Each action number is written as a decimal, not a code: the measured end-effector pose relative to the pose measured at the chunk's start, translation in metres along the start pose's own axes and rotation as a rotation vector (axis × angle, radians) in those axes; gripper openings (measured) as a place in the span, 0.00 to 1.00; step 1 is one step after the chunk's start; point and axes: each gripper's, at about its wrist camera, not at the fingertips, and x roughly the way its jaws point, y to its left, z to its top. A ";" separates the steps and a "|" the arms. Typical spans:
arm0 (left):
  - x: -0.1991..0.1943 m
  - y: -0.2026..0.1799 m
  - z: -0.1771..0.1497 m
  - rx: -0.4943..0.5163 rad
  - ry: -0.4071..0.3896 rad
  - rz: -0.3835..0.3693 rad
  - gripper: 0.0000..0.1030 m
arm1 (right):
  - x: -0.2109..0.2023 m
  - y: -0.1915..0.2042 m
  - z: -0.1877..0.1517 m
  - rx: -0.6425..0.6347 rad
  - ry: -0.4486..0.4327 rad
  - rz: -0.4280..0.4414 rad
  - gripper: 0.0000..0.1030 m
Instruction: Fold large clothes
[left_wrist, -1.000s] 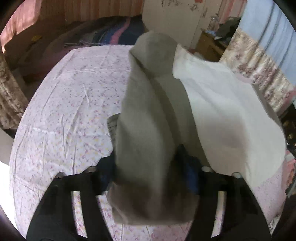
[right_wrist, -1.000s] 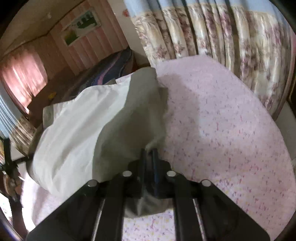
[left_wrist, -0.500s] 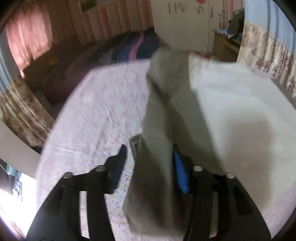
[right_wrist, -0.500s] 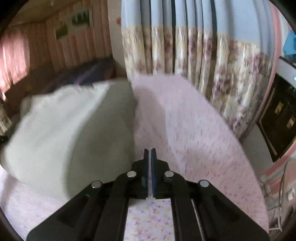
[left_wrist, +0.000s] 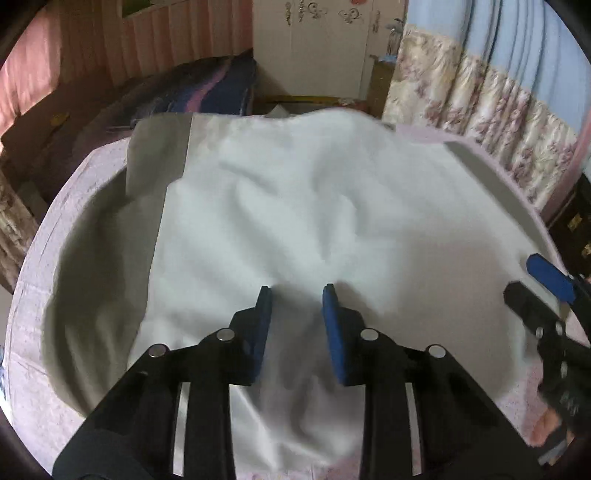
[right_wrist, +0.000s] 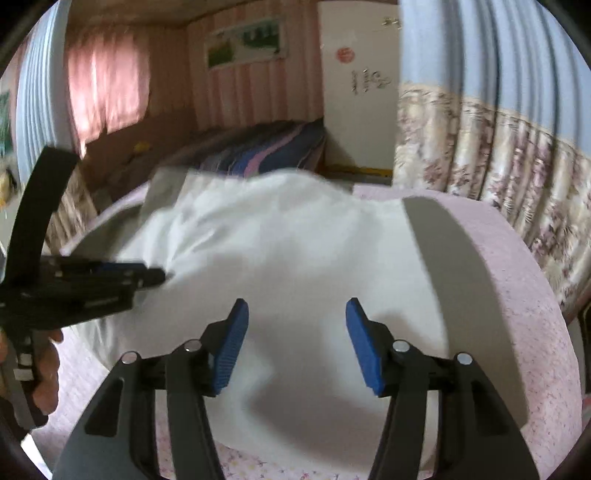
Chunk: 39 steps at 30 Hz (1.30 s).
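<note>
A home bedroom: a bed (left_wrist: 44, 266) under a pink floral sheet, floral curtains (left_wrist: 480, 107), a white wardrobe (left_wrist: 310, 48), and probably a second bed (right_wrist: 258, 151) behind.

Left gripper (left_wrist: 297, 295): pointed steeply downward; blue pads (left_wrist: 263, 325) set apart, jaws closing, nothing seen pressed between them. Also seen side-on at the left edge of the right wrist view (right_wrist: 159, 275), held by a hand (right_wrist: 44, 373) curled round the handle.
Right gripper (right_wrist: 293, 317): tilted downward; blue pads (right_wrist: 231, 350) well apart, jaws opening, nothing gripped. Seen at the right edge of the left wrist view (left_wrist: 532, 284), blurred; fingers (left_wrist: 546, 430) possibly gloved
</note>
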 end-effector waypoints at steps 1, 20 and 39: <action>0.007 -0.001 -0.003 0.016 -0.004 0.028 0.27 | 0.010 0.002 -0.004 -0.042 0.033 -0.030 0.40; 0.034 0.028 -0.002 -0.007 0.064 0.008 0.40 | 0.033 -0.056 -0.004 0.024 0.086 -0.068 0.32; 0.000 0.093 -0.041 0.055 -0.053 0.217 0.90 | 0.025 -0.004 -0.021 -0.130 0.106 -0.007 0.50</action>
